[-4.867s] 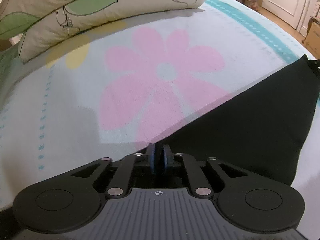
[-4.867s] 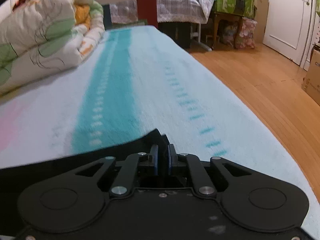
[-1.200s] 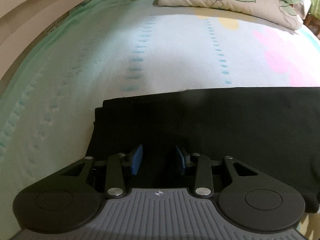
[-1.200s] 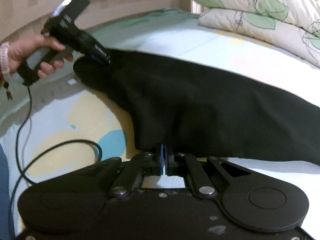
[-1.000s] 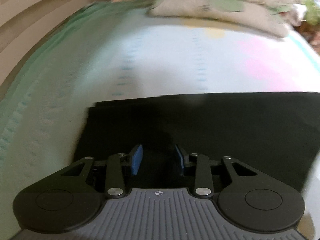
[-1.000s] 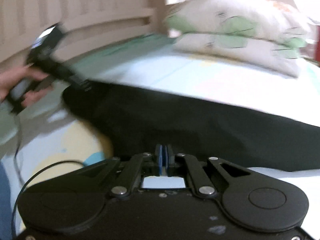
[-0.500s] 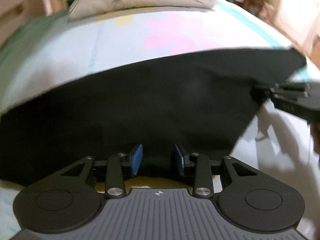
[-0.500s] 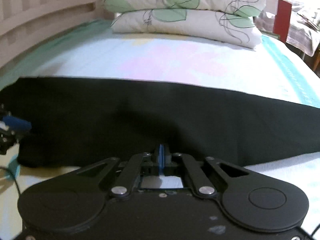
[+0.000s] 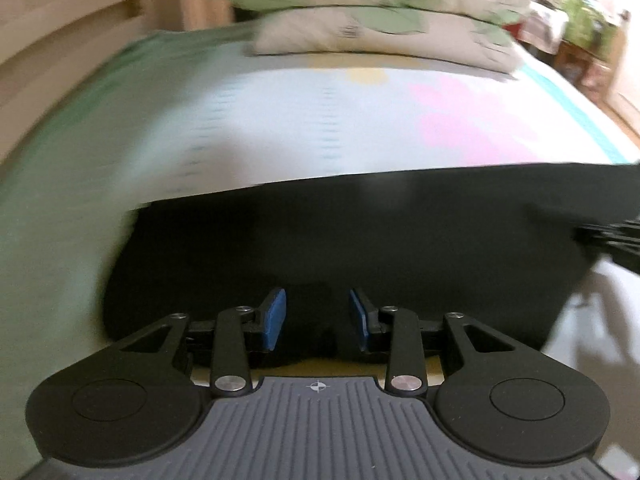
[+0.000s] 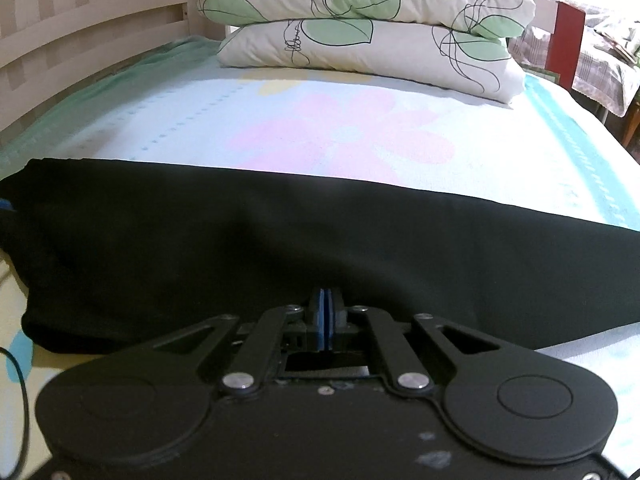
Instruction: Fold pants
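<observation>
Black pants [image 10: 320, 236] edge straight across bedsheet [image 10: 360, 136], open sheet beyond.

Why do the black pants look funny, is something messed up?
Nothing stands out. The black pants lie flat across the bed sheet, far edge straight. The two pillows sit stacked neatly at the bed's end.

- Legible text, labels, brands, numbers: none in either view.
- Sign: one small white crosshair mark [image 9: 318, 387], a circle cut into quarters, printed at the top middle of the ribbed grey housing in the left wrist view; no lettering beside it.
- Pillows [image 10: 360, 20]: printed green leaves and black line scrawls only; no letters can be made out.
</observation>
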### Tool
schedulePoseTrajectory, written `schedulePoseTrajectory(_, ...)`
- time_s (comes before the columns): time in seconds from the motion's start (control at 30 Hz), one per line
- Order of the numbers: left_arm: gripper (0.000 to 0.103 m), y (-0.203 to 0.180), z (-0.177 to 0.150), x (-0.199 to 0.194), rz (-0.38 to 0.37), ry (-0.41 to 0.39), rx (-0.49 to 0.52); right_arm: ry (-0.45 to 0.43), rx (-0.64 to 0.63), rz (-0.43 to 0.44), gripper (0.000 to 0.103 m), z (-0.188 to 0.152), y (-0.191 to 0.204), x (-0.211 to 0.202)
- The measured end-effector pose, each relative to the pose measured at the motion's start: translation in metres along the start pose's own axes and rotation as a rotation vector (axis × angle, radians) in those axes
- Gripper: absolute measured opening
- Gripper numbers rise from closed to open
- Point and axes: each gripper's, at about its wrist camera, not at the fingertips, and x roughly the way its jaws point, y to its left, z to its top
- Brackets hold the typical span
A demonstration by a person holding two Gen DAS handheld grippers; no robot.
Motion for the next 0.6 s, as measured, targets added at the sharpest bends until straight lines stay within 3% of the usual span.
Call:
schedulePoseTrajectory(0.07, 0.034, 0.025, -0.005, -0.001, 0.048, 0.012, -0.045, 0.0, -0.006, 0.006, 0.006, 0.0, -0.001, -0.002)
schedulePoseTrajectory(0.2, 0.034, 0.052, -0.012, 0.0, 0.043, 0.025, -0.081, 0.001, -0.015, 0.014, 0.006, 0.001, 0.001, 0.001)
schedulePoseTrajectory(0.5, 0.035, 0.063, -0.006, 0.029, 0.046, 0.03, -0.052, 0.0, -0.02, 0.032, 0.006, 0.003, 0.003, -0.001)
schedulePoseTrajectory(0.6, 0.035, 0.07, -0.006, 0.031, 0.031, 0.037, -0.09, -0.01, -0.024, 0.043, 0.006, 0.007, 0.008, -0.005)
